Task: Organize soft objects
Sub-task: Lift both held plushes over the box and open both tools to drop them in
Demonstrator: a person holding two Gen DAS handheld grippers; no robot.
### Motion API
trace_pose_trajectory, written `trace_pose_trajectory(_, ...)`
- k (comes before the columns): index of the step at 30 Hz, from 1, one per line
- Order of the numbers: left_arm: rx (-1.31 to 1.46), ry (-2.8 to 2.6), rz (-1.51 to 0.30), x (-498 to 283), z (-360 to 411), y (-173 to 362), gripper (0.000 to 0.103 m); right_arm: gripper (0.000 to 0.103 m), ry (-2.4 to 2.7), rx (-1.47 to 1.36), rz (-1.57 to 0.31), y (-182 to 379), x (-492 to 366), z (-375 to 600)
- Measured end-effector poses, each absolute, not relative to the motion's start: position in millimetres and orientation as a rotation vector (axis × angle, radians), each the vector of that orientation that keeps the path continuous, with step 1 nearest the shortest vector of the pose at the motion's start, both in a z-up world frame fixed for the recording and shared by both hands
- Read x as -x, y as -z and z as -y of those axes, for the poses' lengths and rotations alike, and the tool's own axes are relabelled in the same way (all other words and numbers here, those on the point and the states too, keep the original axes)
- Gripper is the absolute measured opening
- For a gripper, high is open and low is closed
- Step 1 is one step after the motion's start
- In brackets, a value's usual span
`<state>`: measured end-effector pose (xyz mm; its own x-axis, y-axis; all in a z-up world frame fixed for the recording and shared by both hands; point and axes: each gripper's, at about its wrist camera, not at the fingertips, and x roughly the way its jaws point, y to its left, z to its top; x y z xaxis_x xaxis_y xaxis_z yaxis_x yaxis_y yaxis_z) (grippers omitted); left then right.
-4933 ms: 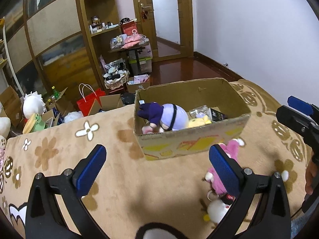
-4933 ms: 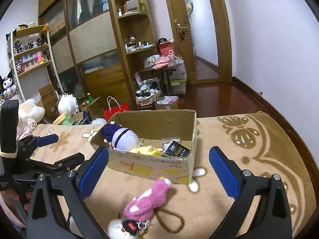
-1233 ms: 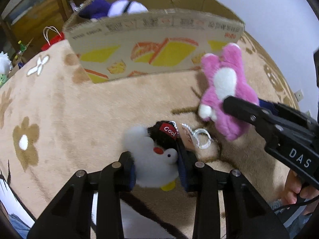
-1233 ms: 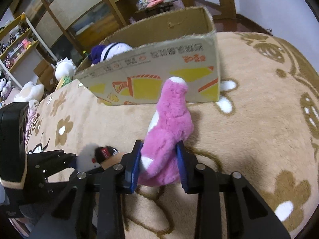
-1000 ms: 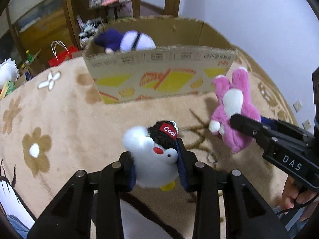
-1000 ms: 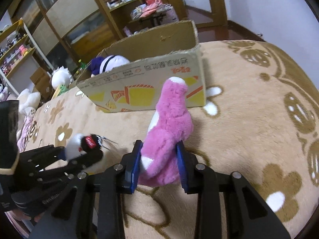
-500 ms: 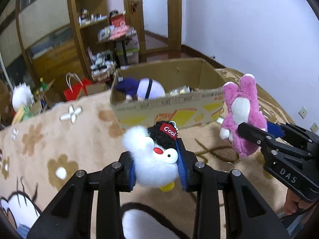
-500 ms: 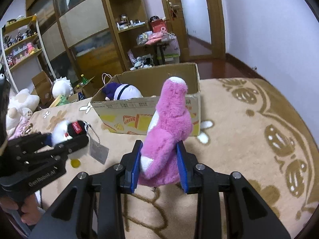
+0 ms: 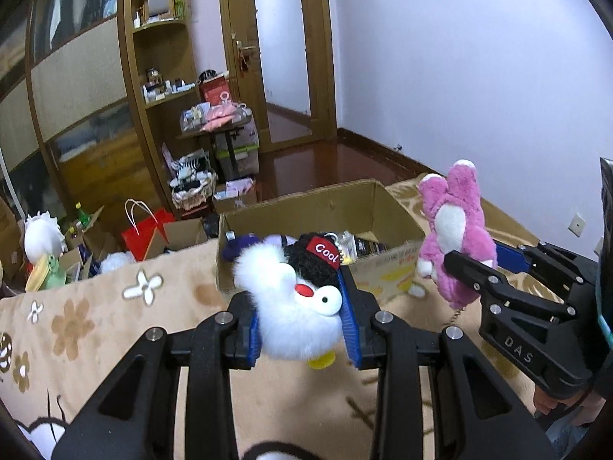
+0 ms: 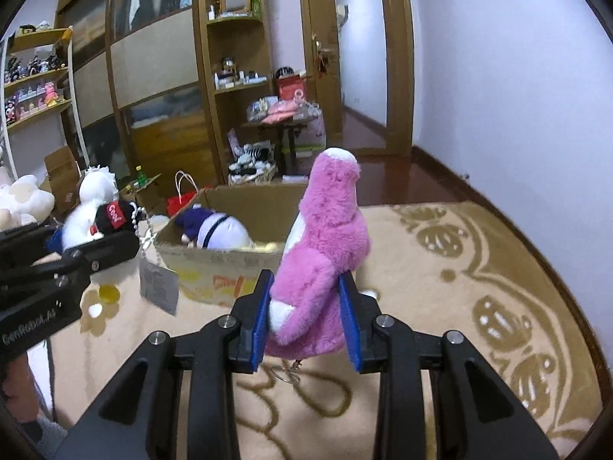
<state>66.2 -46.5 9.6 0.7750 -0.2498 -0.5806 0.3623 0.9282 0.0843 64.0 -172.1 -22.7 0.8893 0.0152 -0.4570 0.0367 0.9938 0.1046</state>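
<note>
Blue pads of the left gripper (image 9: 302,322) squeeze the white penguin plush (image 9: 297,306), held up in the air near the cardboard box (image 9: 387,268). Over on the right gripper (image 10: 305,320), jaws pinch the pink plush (image 10: 325,264), aloft too. Inside the box, a purple-and-white doll (image 10: 214,230). Beige patterned blanket (image 10: 459,276) below.

- The left gripper (image 9: 302,329) pinches a fluffy white penguin toy (image 9: 297,306) wearing a black cap labelled "Cool", lifted above a tan patterned blanket (image 9: 95,326).
- Just beyond it sits an open cardboard box (image 9: 322,207) holding a purple plush (image 9: 237,249).
- To its right, the right gripper (image 9: 469,262) grips a pink plush (image 9: 456,230).
</note>
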Motion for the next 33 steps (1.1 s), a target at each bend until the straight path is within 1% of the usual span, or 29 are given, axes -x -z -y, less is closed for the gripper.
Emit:
trace_pose_trajectory(10, -0.208, 0.323, -0.53, -106.9, 48.7, -31.5, 0.032, 0.035, 0.002, -0.077, -0.412, -2.8, -85.3, 182.0)
trace_pose_trajectory(18, -0.176, 0.321, -0.514, -142.0, 50.1, -32.7, 0.033, 0.035, 0.0, -0.065, -0.409, -4.6, -106.9, 189.8)
trace_pose_trajectory(33, -0.089, 0.361, -0.615, -193.4, 52.5, 5.9, 0.034, 0.036, -0.038, -0.065, -0.366, 2.5, -150.6, 194.1)
